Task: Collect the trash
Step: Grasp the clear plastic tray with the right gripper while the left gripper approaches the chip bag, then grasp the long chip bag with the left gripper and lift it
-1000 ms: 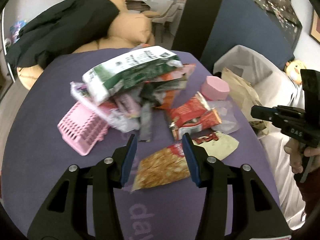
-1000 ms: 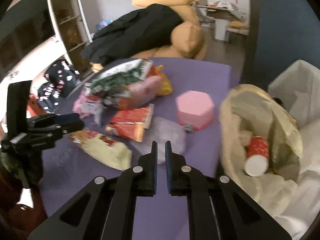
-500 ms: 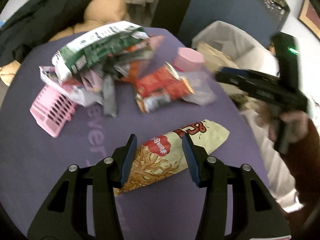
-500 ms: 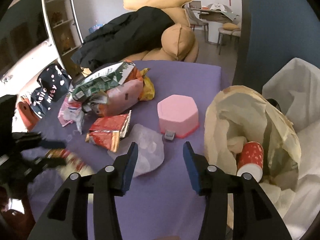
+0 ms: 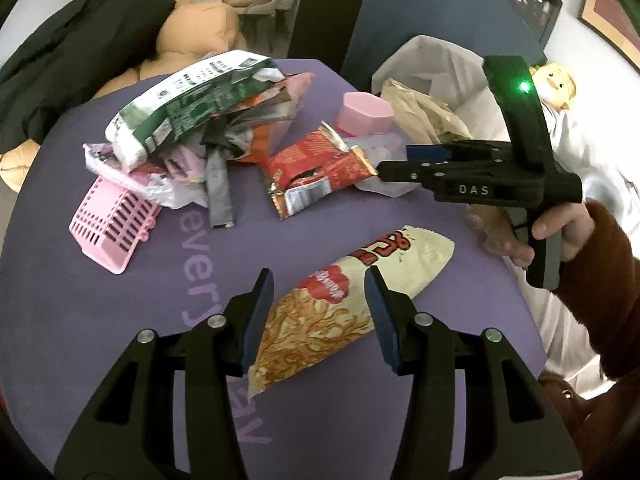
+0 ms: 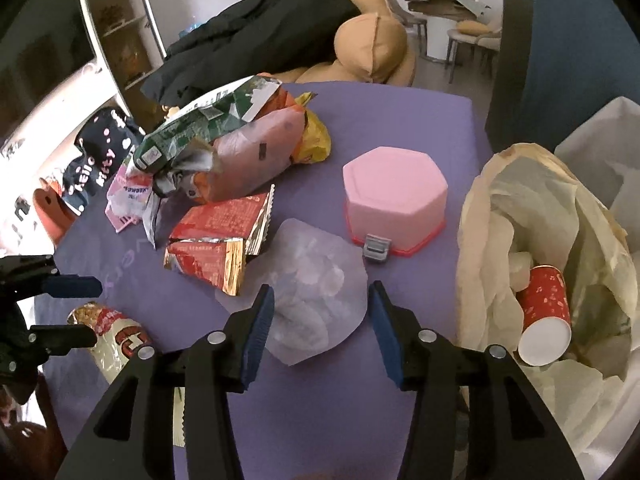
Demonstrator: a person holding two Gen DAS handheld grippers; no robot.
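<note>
1. Since a second ago, the right gripper (image 6: 320,320) is standing with jaws spread wide instead of pinched shut, holding nothing, over the clear plastic wrapper (image 6: 308,292).
2. Left gripper (image 5: 318,312) is straddling the noodle snack bag (image 5: 344,312) on the counter (image 5: 100,340) — jaws wide, not gripping.
3. Risk: both wrappers are lying flat — closing jaws may be sliding off; the trash bag (image 6: 480,208) is waiting at 3 o'clock.

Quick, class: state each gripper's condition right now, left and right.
Left gripper: open, holding nothing, jaws either side of the snack bag.
Right gripper: open, holding nothing, over the clear plastic wrapper.
</note>
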